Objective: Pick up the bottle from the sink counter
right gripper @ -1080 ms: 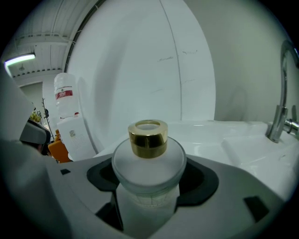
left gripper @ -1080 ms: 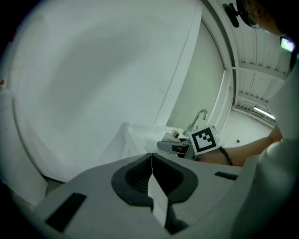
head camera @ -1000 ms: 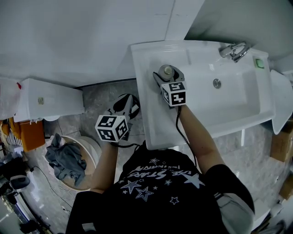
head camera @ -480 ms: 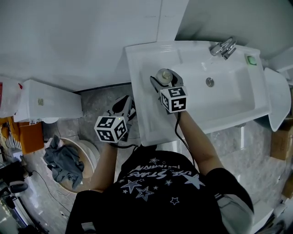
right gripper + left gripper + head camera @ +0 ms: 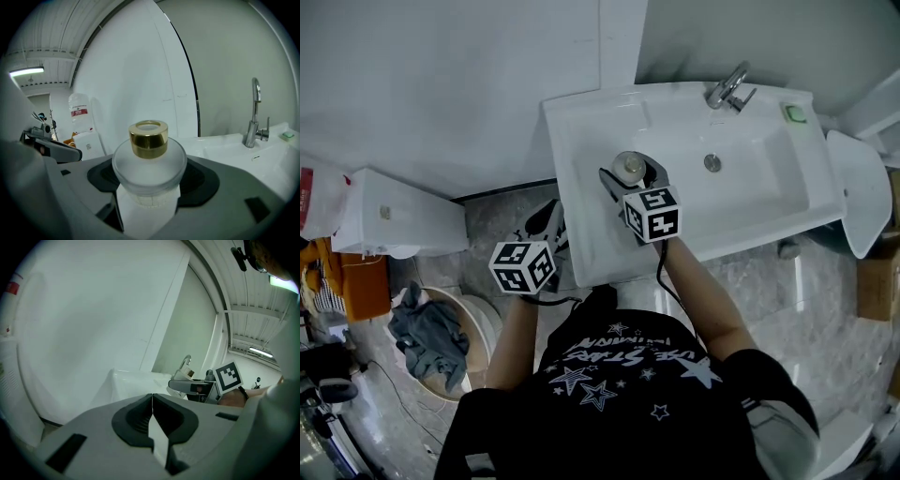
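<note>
Bottle clamped upright within right tool.

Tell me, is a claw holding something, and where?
The right claw holds the frosted bottle by its round body, below the gold cap. The left claw is shut and empty.

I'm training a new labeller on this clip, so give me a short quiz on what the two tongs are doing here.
1. True or false: the left tongs are shut with nothing between them.
2. What do the right tongs grip? A) a sponge B) the bottle C) nothing
3. Fill in: the bottle's cap is ___ coloured.

Key: 1 true; 2 B; 3 gold.
</note>
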Available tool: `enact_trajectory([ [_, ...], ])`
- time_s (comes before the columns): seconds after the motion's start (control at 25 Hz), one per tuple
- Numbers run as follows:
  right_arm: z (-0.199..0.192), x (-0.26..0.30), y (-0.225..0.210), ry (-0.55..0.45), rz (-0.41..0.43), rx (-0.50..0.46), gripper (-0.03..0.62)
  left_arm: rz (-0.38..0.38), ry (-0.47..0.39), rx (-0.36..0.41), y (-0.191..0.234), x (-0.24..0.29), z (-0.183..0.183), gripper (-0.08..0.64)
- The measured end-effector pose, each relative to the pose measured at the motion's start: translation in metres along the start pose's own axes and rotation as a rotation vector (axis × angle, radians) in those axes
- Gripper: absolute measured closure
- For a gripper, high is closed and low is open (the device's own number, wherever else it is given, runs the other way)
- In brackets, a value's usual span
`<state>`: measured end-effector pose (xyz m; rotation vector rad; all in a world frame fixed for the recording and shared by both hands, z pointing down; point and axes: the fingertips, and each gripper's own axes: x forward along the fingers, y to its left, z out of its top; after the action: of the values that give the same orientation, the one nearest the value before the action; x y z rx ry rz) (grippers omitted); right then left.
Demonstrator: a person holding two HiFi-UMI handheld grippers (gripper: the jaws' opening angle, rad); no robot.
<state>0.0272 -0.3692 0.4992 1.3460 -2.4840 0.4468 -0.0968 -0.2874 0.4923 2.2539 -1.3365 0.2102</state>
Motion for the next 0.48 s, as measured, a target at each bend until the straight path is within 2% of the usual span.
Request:
enact_trajectory([
  [0.48,-0.010,-0.080,0.021,-0.031,0.038,-0.010,0.270,0.016,-0.033,0.014,-0.057,-0.042,-0.019,0.549],
])
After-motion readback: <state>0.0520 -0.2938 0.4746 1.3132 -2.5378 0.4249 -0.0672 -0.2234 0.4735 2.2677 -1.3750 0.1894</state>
